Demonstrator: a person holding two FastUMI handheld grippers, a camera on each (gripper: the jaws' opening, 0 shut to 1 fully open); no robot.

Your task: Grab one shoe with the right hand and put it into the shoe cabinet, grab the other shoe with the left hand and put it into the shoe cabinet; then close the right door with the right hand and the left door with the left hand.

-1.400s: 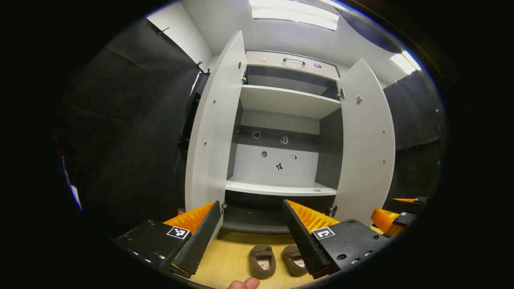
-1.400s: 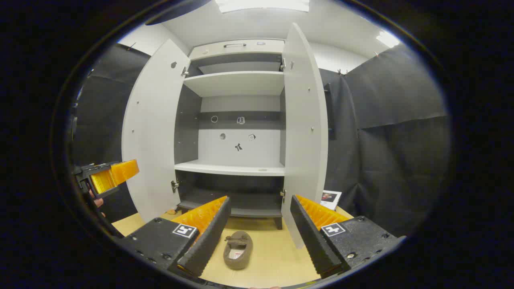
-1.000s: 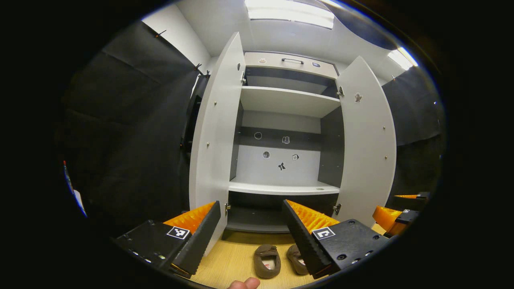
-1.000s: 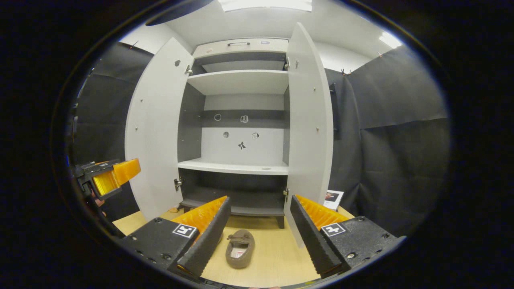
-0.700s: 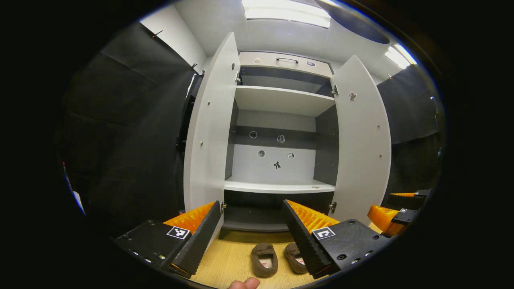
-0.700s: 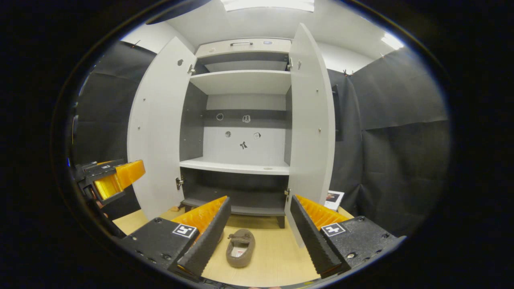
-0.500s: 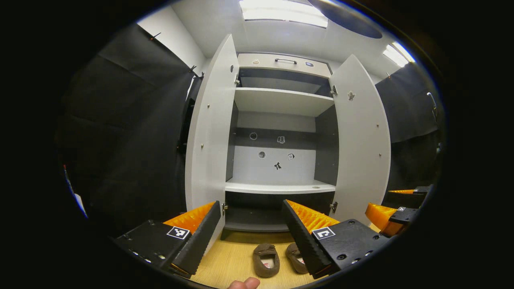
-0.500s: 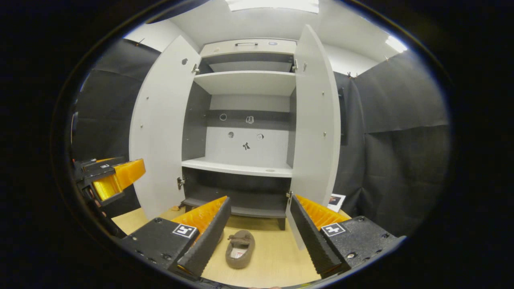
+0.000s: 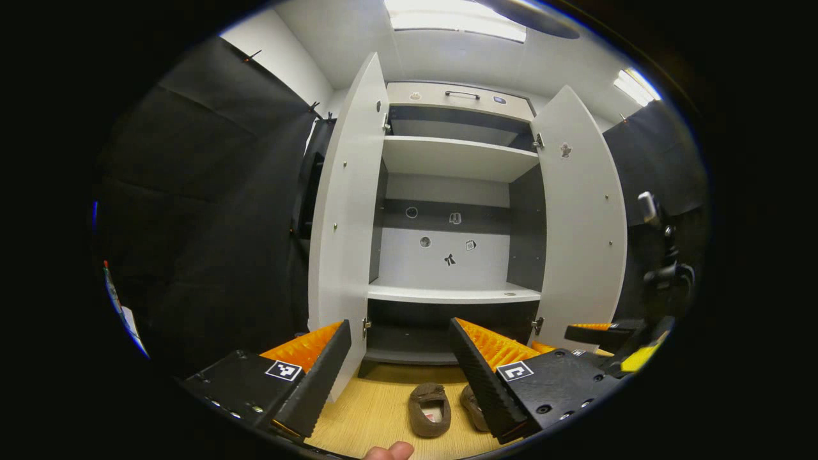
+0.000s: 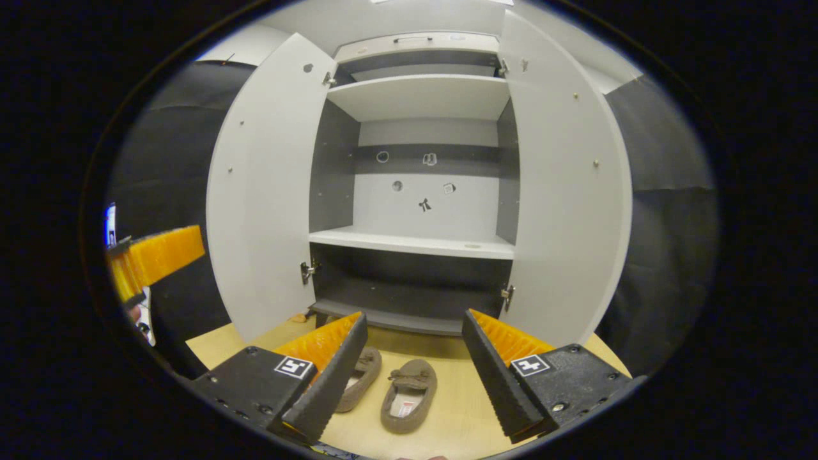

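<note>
Two brown slip-on shoes lie side by side on the wooden floor in front of the white shoe cabinet [image 9: 447, 160], toes toward it. In the left gripper view one shoe [image 9: 429, 409] shows whole and the other shoe [image 9: 471, 409] is half hidden behind a finger. My left gripper [image 9: 399, 327] is open and empty, above and behind them. In the right gripper view both shoes [image 10: 409, 395] [image 10: 361, 377] lie low between the fingers of my open, empty right gripper [image 10: 414, 318]. Both doors [image 10: 268, 191] [image 10: 565, 191] stand wide open.
The cabinet has a dark bottom compartment [image 10: 409, 300], a white middle shelf [image 10: 415, 241] and an upper shelf [image 10: 422, 96], all bare. Black cloth walls flank the cabinet. A person's fingertip [image 9: 390, 452] shows at the bottom edge. The other gripper [image 9: 601, 333] [image 10: 153, 259] sits off to the side.
My right gripper has moved closer to the cabinet and tipped downward, so both shoes now lie between its fingers. The left gripper has barely shifted.
</note>
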